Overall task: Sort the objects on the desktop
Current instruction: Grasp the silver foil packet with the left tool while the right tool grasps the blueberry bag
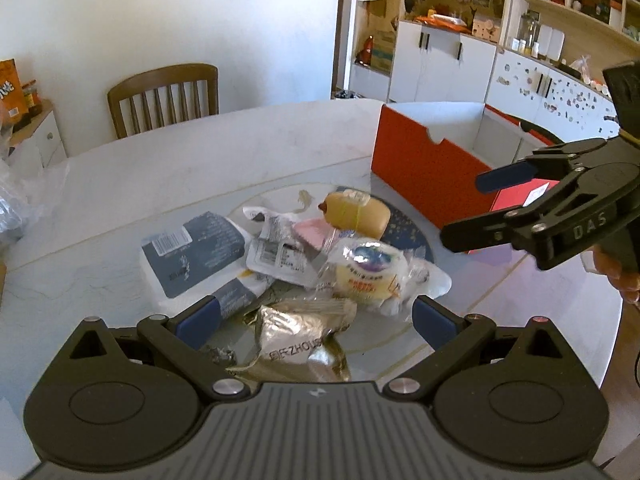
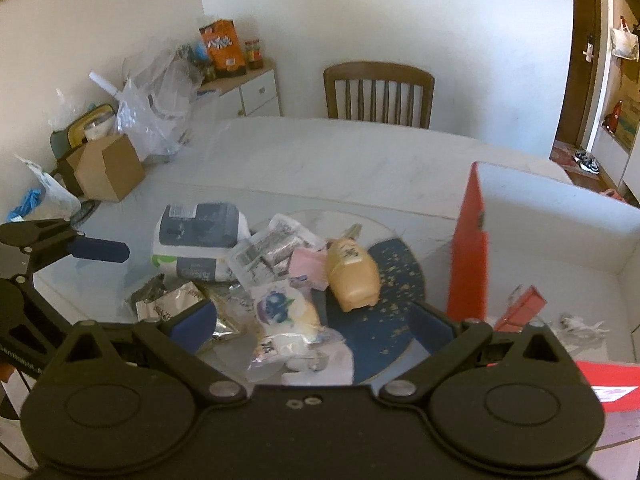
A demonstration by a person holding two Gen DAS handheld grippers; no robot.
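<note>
Both jaws gaping wide, left gripper and right gripper are hovering empty. Pile is sitting mid-frame; box at right is holding about 2 items. Sorting barely begun.

Each black claw has blue fingertips and silver screws.

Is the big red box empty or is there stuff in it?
Not empty. The red box is open on top, with a small red packet and a crumpled wrapper on its white floor.
</note>
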